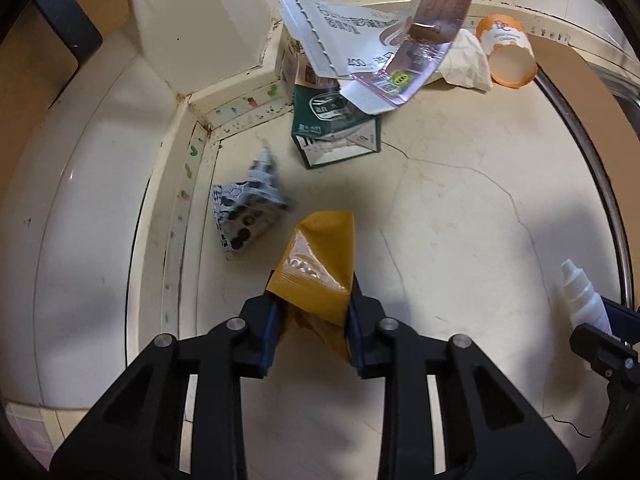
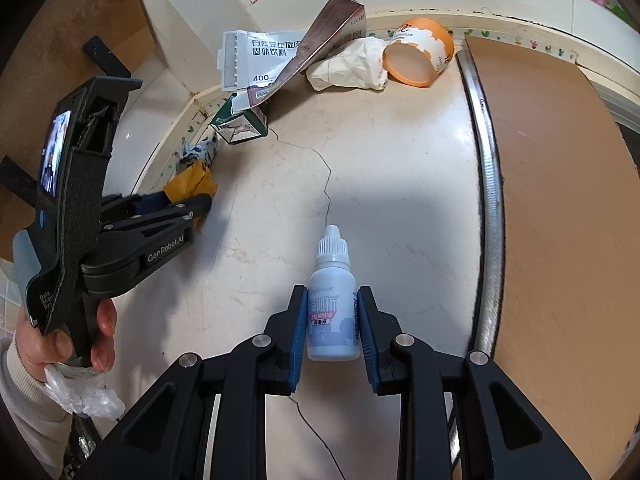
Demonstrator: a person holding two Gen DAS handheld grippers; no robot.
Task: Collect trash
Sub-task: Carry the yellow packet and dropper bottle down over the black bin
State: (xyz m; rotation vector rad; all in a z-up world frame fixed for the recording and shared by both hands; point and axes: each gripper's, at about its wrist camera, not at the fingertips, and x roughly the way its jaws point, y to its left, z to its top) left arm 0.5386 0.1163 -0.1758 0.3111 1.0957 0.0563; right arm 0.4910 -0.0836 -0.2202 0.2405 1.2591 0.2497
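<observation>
The small dropper bottle [image 2: 333,312] sits gripped between the right gripper [image 2: 332,332] jaws, the left gripper [image 1: 312,320] jaws pinch the yellow wrapper [image 1: 320,268], so keep both squeezes firm, avoiding the pile at 12 o'clock.

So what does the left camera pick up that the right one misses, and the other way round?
Only the left wrist view shows the left tool head-on, shut on the yellow packet.

Only the right wrist view shows the hand holding the left tool's handle, some clear plastic beneath it, and the right tool closed around the dropper bottle.

Both show the bottle, the packet, the orange cup, the green carton, the crumpled paper and the cracked countertop.
</observation>
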